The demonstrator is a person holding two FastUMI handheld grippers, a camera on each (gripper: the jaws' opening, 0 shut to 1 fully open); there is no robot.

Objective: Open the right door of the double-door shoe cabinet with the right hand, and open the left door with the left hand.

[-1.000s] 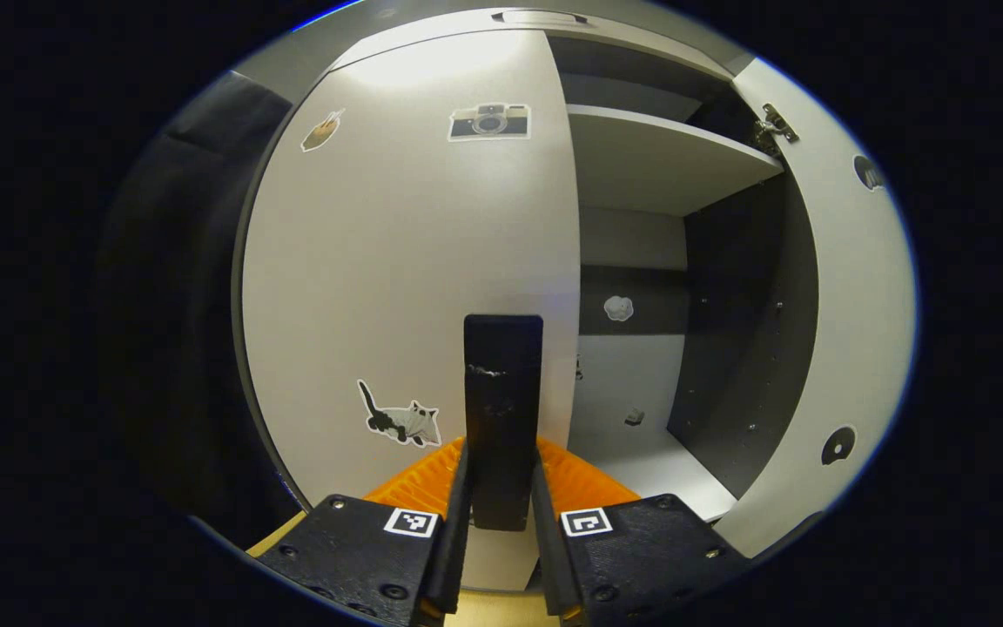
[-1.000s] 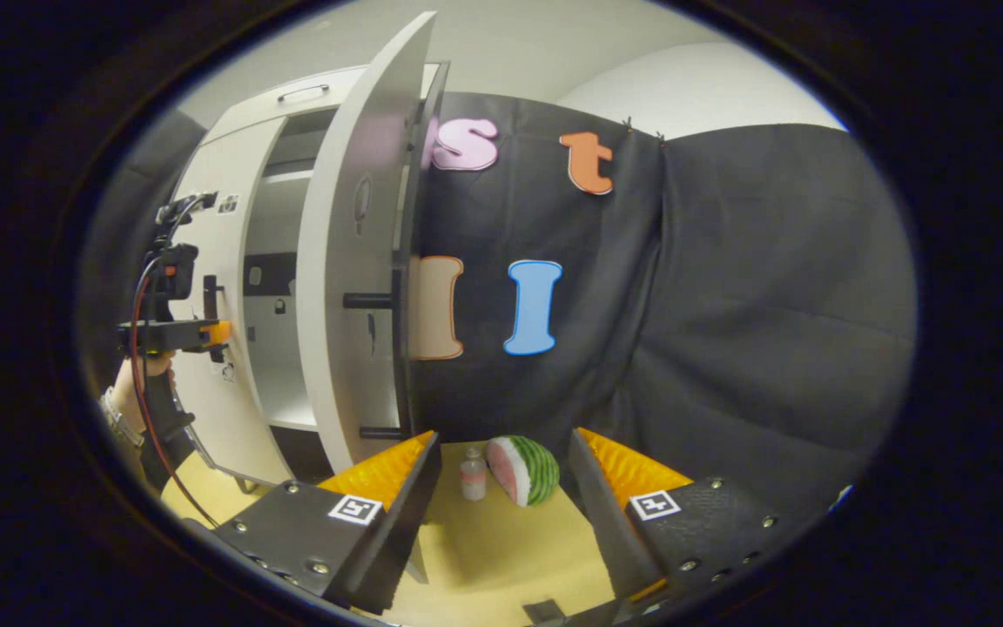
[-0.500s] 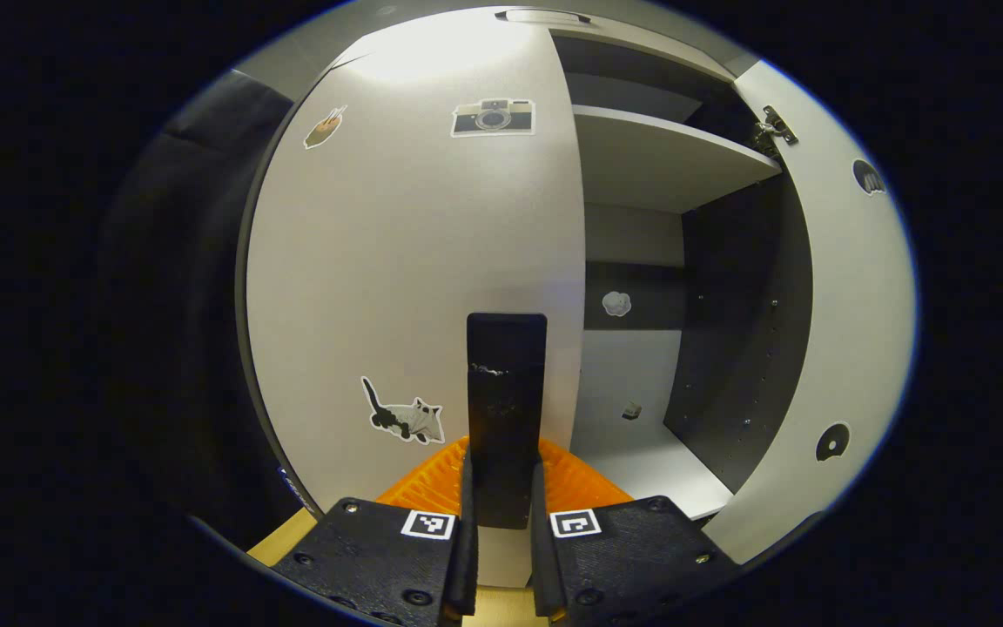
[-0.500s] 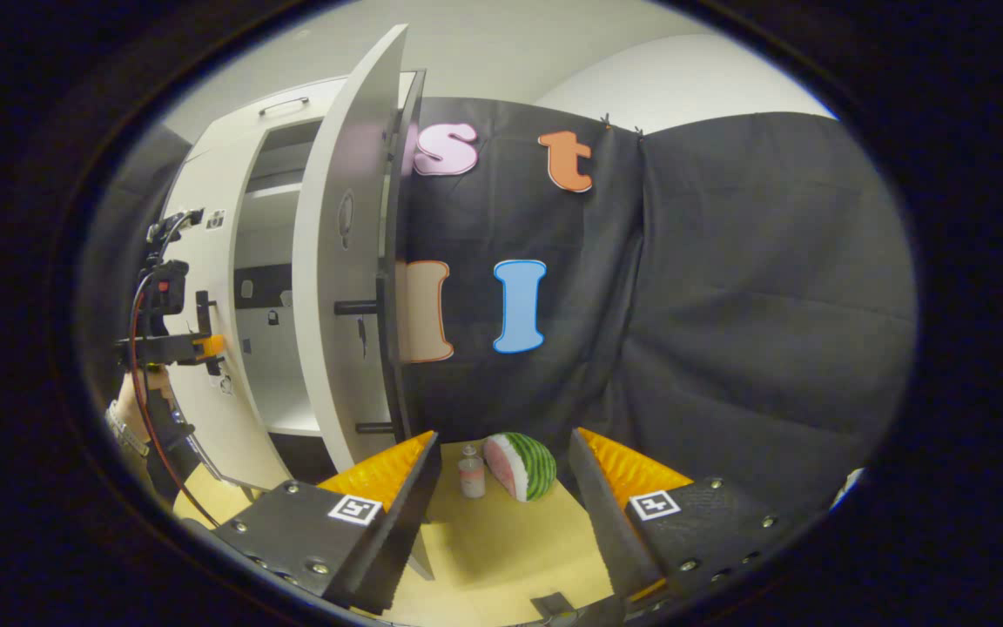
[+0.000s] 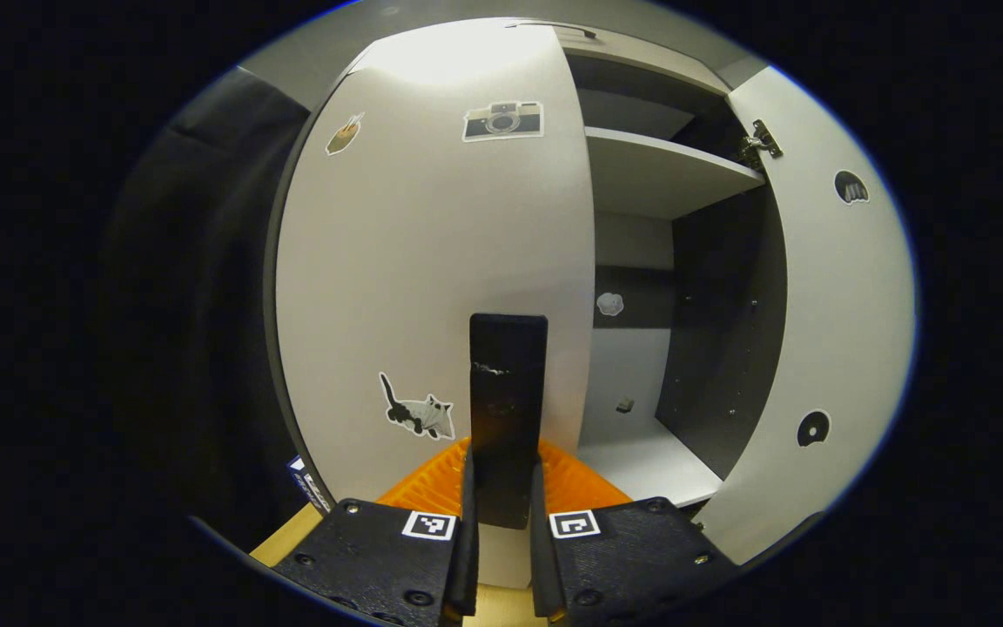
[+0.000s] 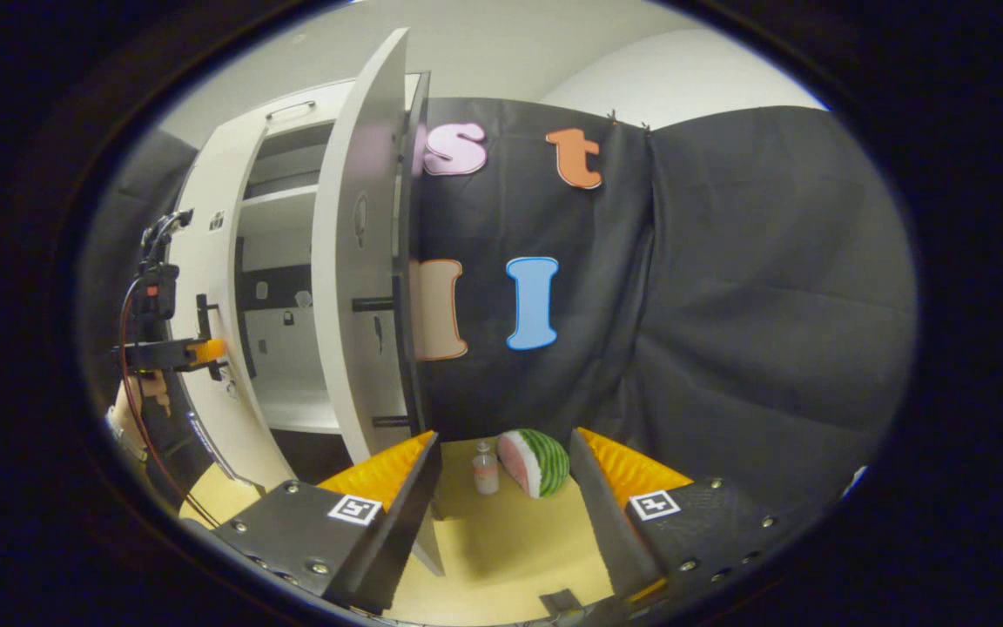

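Two doors make up the front of the white shoe cabinet (image 6: 284, 113). The right door (image 6: 353, 261) already stands swung wide, edge-on in my right gripper view, with its dark bar handle (image 6: 373, 304) sticking out of its face. The left door (image 5: 432, 279) looks only slightly ajar, and it fills the middle of my left gripper view.

My left gripper (image 5: 501, 522) is clamped on the left door's handle (image 5: 508, 383), an upright dark bar near the door's inner edge, both fingers pressing its lower part. In the right gripper view I see that same gripper (image 6: 172, 353) at the door, with a hand (image 6: 140, 392) below it. My right gripper (image 6: 501, 514) hangs with its jaws spread and nothing between them.

I judge the door to be a stiff, flat board on hinges: light to swing, unbending, moving only along its arc. The bar is the right place to hold; it looks smooth, so a firm pinch matters, and the pull should follow the hinge curve, not run straight back.

Stickers of a cat (image 5: 419, 414) and a camera (image 5: 502, 120) lie flat on the door and will not snag. Inside is a white shelf (image 5: 667, 170). On the yellow table (image 6: 510, 557), a small bottle (image 6: 485, 468) and a watermelon slice (image 6: 536, 461) sit beyond the open right door, well apart from the left door's swing.
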